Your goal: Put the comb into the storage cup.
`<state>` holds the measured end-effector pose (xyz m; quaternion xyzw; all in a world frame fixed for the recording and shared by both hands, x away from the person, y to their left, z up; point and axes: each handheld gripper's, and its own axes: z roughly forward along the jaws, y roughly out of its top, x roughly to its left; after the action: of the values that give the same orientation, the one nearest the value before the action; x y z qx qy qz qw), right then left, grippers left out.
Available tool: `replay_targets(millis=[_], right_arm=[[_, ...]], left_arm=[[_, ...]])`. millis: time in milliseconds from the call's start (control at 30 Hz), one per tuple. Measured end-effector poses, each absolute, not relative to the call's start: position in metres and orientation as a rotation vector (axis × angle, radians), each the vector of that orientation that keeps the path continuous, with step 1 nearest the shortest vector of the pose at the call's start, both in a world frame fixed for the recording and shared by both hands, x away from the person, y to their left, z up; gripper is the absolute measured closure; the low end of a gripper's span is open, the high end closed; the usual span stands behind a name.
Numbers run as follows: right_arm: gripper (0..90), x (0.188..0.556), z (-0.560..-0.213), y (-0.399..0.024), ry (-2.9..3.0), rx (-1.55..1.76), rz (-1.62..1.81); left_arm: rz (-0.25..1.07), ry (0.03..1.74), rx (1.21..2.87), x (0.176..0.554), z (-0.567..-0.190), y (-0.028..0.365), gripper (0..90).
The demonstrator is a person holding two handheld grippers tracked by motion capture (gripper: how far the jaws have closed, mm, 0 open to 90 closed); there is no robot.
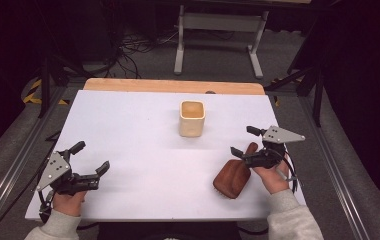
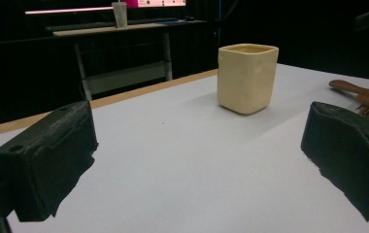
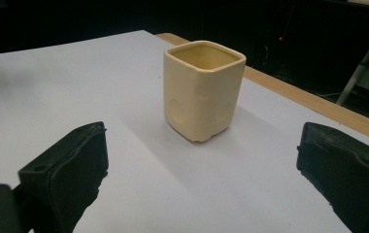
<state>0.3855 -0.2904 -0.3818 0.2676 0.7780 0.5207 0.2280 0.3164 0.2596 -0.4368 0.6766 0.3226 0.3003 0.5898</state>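
High view shows a smooth, matte white desk (image 1: 143, 150) with a strip of pale wood along its far edge, and on it two things: a cream cup (image 1: 192, 118) and a wooden brush (image 1: 234, 175). The cup is a squarish tumbler with rounded corners, glossy like glazed ceramic, standing upright a little right of centre toward the far edge; the right gripper view shows shallow round dimples pressed into its walls and a slightly wavy rim. The brush is reddish-brown, polished wood, with a broad rounded-rectangular head and a short tapering handle; it lies near the right edge of the desk, closer to the near edge, back upward, with its bristles peeking out along the lower side. The right claw (image 1: 241, 141) hovers just above the brush's handle end, its two black jaws spread apart and holding nothing, a grey three-cornered plate on top. The left claw (image 1: 91, 157) sits near the near-left corner of the desk, well apart from both things, its jaws likewise wide apart and empty. In the left gripper view the jaw pads look like rough, blocky black foam, and the brush's handle and bristles show beyond one pad.
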Motion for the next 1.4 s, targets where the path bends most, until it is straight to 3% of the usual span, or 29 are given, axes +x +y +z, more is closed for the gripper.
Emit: replay_targets(millis=[467,600,700,733,833,867,900,933,967,1033,1400], right_arm=[[7.7,0.409,-0.374,-0.276,2.235,0.699,1.370],[12.1,0.414,-0.372,-0.275,2.264,0.696,1.371],[21.9,0.415,-0.371,-0.275,2.300,0.676,1.364],[36.0,0.415,-0.370,-0.275,2.325,0.656,1.350],[49.6,0.415,-0.370,-0.276,2.341,0.643,1.329],[67.8,0.417,-0.369,-0.275,2.381,0.653,1.301],[74.6,0.417,-0.369,-0.275,2.392,0.654,1.278],[74.6,0.417,-0.369,-0.275,2.392,0.654,1.278],[86.2,0.419,-0.368,-0.274,2.423,0.654,1.239],[89.8,0.421,-0.368,-0.275,2.438,0.653,1.214],[89.9,0.441,-0.374,-0.270,2.594,0.645,0.936]], left_arm=[[0.700,0.749,1.576,0.317,-0.437,0.260,0.4],[0.701,0.752,1.574,0.317,-0.437,0.260,0.4],[0.701,0.751,1.576,0.317,-0.437,0.260,0.5],[0.701,0.750,1.576,0.317,-0.437,0.260,0.5],[0.701,0.750,1.576,0.317,-0.437,0.260,0.5],[0.701,0.749,1.575,0.317,-0.437,0.260,0.5],[0.701,0.749,1.575,0.317,-0.437,0.260,0.5],[0.702,0.749,1.575,0.317,-0.437,0.260,0.5],[0.702,0.749,1.573,0.317,-0.437,0.260,0.5],[0.702,0.749,1.574,0.317,-0.437,0.260,0.5],[0.698,0.749,1.577,0.317,-0.437,0.260,0.6]])
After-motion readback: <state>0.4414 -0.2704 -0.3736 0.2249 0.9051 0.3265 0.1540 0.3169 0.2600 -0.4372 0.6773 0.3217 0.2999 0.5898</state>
